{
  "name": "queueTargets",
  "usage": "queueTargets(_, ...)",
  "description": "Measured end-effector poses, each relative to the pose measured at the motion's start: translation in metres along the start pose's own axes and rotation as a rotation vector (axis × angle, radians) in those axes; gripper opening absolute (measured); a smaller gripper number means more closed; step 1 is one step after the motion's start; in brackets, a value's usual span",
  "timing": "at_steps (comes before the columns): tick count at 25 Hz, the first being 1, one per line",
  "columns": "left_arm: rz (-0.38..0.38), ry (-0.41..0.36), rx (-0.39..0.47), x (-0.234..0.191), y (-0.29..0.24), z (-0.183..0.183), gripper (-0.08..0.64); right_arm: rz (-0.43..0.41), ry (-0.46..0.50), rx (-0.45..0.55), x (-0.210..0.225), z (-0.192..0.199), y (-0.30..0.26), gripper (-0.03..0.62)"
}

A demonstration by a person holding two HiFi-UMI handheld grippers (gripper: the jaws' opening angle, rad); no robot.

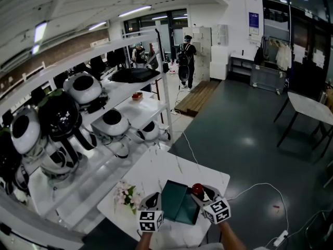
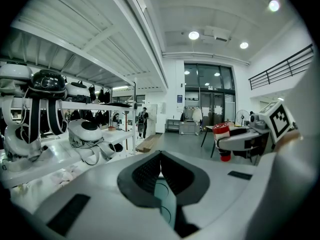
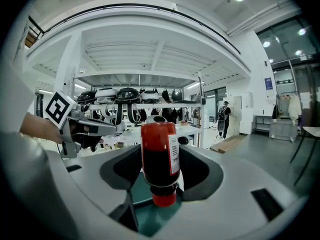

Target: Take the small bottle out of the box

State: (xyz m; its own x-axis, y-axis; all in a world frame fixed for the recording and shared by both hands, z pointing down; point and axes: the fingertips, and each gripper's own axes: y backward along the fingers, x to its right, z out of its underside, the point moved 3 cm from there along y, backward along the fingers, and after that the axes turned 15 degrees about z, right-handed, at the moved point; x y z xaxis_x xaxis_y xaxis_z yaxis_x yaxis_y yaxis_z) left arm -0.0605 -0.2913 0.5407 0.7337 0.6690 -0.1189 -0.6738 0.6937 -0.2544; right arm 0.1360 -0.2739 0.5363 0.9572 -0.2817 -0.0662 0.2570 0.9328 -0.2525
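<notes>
One small bottle [image 3: 159, 156], red, cap-down, sits clamped in our right gripper [image 1: 202, 192] over the teal box [image 1: 176, 202] on the bench [image 1: 156, 165]. Our left gripper [image 2: 160, 164] seems pinched on the box's edge.

In the head view, only a bit of red showed of the small bottle [image 1: 197, 188], because the right gripper [image 1: 204, 194] covered the rest, and the person's arms [image 1: 232, 239] were cut off by the bottom edge. In the left gripper view, the left gripper [image 2: 160, 164] hid most of the box [image 2: 166, 201]. The print on the label [image 3: 173, 154] was too small to read.
</notes>
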Motion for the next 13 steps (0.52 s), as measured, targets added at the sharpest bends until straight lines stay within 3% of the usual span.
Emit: queueTargets(13, 0.014, -0.011, -0.015, 0.0079, 0.0037, 0.0028, 0.02, -0.007, 0.035, -0.009, -0.0047, 0.0072, 0.0047, 0.239)
